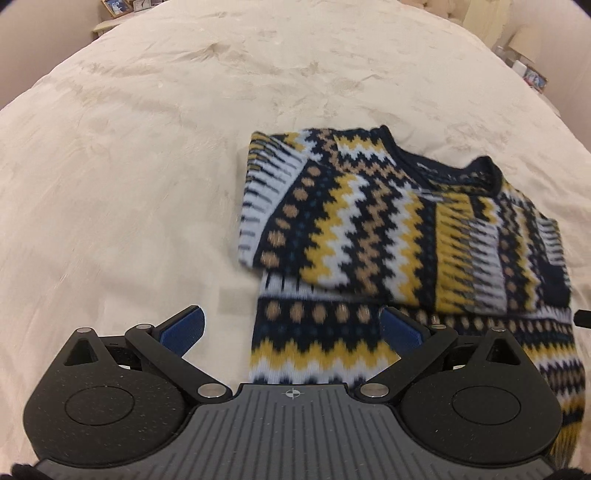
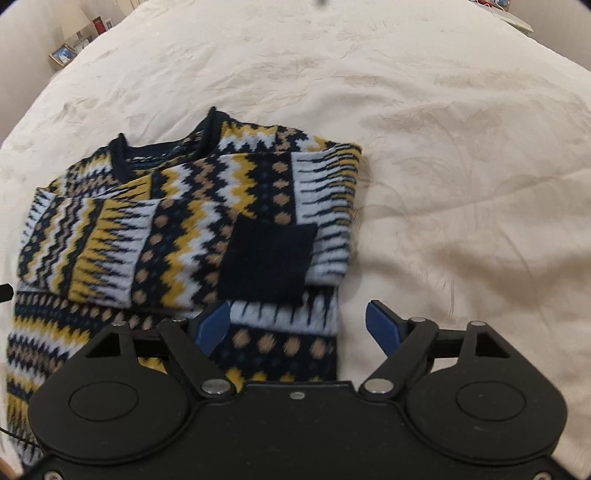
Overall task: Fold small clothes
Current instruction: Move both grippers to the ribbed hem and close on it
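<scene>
Both grippers — left (image 1: pixel 291 328), right (image 2: pixel 297 325) — stood wide open, empty, above the folded sweater (image 1: pixel 388 221) at lower frame.

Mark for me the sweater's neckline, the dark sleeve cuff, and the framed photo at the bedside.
neckline (image 2: pixel 166 147): right wrist view, on the navy collar rim.
dark sleeve cuff (image 2: pixel 266 258): right wrist view, middle of the navy cuff.
framed photo (image 2: pixel 63 54): right wrist view, centre of the picture.

Cream bedspread (image 1: pixel 147 166) covers the full surface, lightly creased. Framed photo (image 2: pixel 62 54) stands at 10 o'clock in the right wrist view, with a red item (image 2: pixel 98 25) just beside a lampshade (image 2: pixel 75 20).
</scene>
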